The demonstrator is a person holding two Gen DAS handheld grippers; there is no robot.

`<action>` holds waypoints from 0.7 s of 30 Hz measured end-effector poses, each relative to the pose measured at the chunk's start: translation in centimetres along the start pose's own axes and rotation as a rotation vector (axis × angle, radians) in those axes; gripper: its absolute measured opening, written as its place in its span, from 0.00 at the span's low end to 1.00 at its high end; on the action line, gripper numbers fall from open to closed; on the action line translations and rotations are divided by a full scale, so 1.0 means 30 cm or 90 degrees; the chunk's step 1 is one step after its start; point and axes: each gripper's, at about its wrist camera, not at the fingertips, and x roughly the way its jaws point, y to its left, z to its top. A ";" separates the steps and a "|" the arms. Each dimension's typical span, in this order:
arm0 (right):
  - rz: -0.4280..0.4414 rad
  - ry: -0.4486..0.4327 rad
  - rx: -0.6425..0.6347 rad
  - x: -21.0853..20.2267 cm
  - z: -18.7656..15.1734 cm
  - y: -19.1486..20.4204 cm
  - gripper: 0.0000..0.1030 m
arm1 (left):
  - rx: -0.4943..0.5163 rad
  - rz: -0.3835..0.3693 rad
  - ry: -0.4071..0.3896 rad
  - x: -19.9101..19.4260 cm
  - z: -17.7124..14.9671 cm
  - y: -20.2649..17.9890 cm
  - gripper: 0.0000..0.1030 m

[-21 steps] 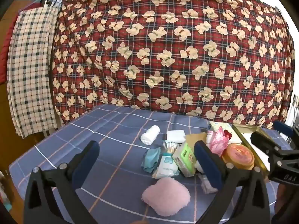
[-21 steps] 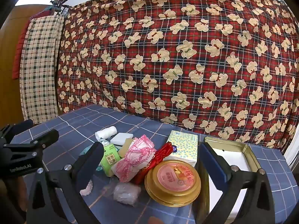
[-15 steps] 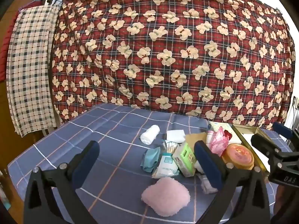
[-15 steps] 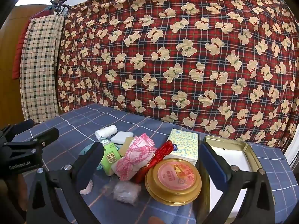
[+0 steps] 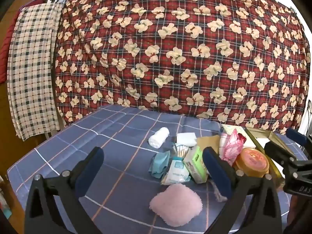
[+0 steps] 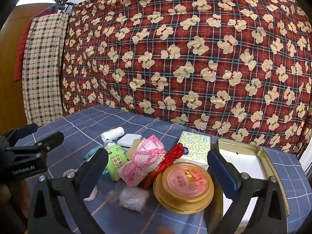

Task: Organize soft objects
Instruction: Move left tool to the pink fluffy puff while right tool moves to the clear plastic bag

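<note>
Above the table [image 5: 120,136], left tool [image 5: 156,163] wide open, empty

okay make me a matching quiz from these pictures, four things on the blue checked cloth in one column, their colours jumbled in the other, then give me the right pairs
Things:
1. fluffy pad
2. rolled cloth
3. round tin
4. tissue pack

Colours:
A. gold rim, pink label
B. light green
C. pale pink
D. white

Pairs: 1-C, 2-D, 3-A, 4-B
</note>
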 end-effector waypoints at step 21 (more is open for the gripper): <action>0.054 0.073 -0.016 0.071 -0.070 0.034 0.96 | 0.061 -0.007 0.113 0.083 -0.105 -0.058 0.99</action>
